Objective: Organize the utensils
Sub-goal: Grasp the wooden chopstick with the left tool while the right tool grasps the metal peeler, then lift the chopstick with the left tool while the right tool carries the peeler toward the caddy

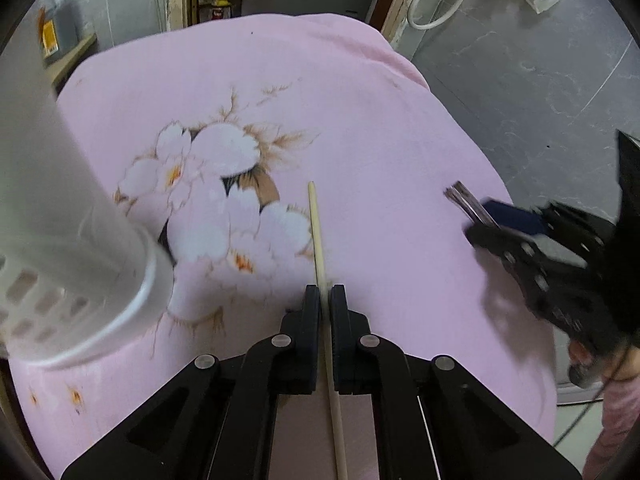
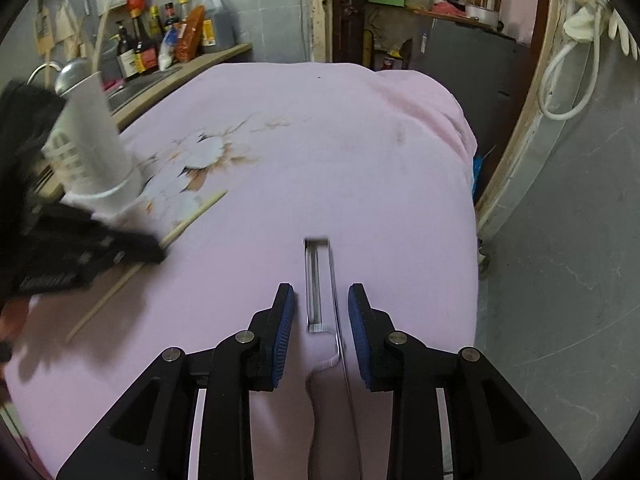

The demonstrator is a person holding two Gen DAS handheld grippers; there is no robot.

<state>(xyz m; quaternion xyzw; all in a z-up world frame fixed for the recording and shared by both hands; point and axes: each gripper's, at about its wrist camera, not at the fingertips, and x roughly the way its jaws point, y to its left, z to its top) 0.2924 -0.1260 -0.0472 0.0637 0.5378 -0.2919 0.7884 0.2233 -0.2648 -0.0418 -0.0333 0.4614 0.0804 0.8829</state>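
Note:
My left gripper (image 1: 325, 296) is shut on a wooden chopstick (image 1: 316, 224), which points forward over the pink flowered cloth (image 1: 360, 120). A white slotted utensil holder (image 1: 80, 240) stands close at the left. My right gripper (image 2: 320, 308) is open, its blue pads either side of a metal fork (image 2: 318, 280) that lies on the cloth between them. In the left wrist view the right gripper (image 1: 520, 236) is at the right with the fork tines (image 1: 460, 196) sticking out. In the right wrist view the left gripper (image 2: 100, 248), the chopstick (image 2: 196, 216) and the holder (image 2: 96, 148) are at the left.
The cloth (image 2: 360, 160) covers a table whose edges drop off at the right and far side to a grey floor (image 2: 560, 240). A counter with bottles (image 2: 160, 40) and a sink is at the far left. A white hose (image 2: 572, 80) hangs at the right.

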